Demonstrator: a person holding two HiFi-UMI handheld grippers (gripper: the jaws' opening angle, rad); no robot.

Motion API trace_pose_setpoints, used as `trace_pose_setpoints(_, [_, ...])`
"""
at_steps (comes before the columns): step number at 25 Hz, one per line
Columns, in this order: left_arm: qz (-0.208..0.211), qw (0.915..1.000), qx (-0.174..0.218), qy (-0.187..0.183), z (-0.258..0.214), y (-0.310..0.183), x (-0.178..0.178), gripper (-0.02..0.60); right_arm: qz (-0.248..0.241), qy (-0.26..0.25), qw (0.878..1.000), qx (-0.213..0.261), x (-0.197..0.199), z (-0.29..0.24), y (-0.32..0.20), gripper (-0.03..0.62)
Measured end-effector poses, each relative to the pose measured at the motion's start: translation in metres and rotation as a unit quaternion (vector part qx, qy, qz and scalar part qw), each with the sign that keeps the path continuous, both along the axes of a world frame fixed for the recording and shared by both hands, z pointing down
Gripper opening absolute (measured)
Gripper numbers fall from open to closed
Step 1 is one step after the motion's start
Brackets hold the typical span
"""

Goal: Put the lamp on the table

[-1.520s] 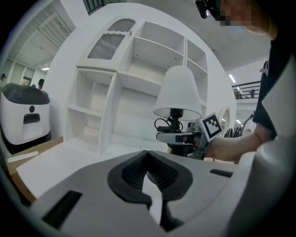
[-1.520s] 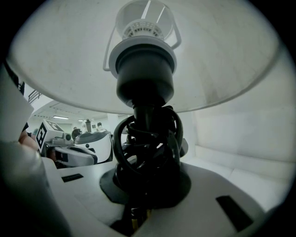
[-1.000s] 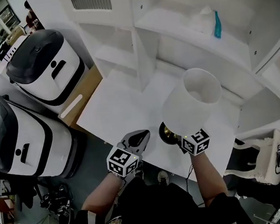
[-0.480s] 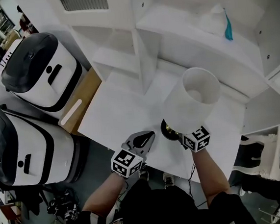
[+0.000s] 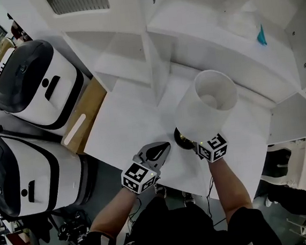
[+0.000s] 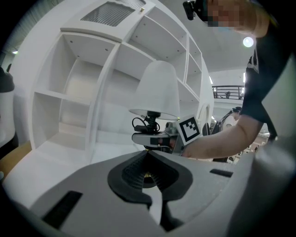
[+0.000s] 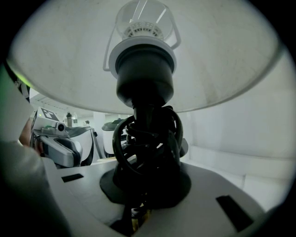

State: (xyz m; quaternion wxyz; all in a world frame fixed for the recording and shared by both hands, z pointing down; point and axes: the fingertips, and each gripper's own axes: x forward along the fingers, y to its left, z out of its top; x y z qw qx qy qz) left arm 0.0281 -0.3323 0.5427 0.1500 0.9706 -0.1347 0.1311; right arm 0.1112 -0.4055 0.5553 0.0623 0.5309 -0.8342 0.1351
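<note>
A lamp with a white drum shade [image 5: 205,106] and a dark base [image 5: 182,139] stands upright over the white table [image 5: 123,125], near its front edge. My right gripper [image 5: 196,145] is shut on the lamp's black stem [image 7: 147,139], where a black cord is coiled. I cannot tell whether the base touches the table. The left gripper [image 5: 161,148] hovers just left of the lamp base, jaws shut and empty. In the left gripper view the lamp [image 6: 157,88] and the right gripper [image 6: 157,139] lie straight ahead of the left gripper [image 6: 148,155].
A white shelf unit [image 5: 152,54] rises behind the table, with a teal object [image 5: 261,36] on an upper shelf. Two white-and-black machines [image 5: 35,76] [image 5: 22,164] stand left of the table beside a wooden board [image 5: 85,115]. The left gripper [image 7: 58,148] shows at the left of the right gripper view.
The head view has drifted, so the scene sits slightly differently. The lamp stays held upright in the right gripper at about the same spot, and the left gripper has edged a little towards it.
</note>
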Motion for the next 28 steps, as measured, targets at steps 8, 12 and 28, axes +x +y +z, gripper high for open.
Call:
trace_pose_setpoints(8, [0.009,0.9999,0.001,-0.006,0.01,-0.029,0.006,0.008,0.012,0.003,1.0,-0.002,0.01,0.016,-0.032,0.061])
trace_pose_setpoints(12, [0.01,0.9999,0.002,-0.008,0.013,-0.039,0.011,0.008,0.015,0.009,1.0,-0.002,0.018,0.025,-0.048,0.061])
trace_pose_setpoints(28, [0.005,0.9999,-0.005,-0.012,0.022,-0.057,0.002,0.008,0.031,0.023,0.999,0.008,0.03,0.049,-0.103,0.061])
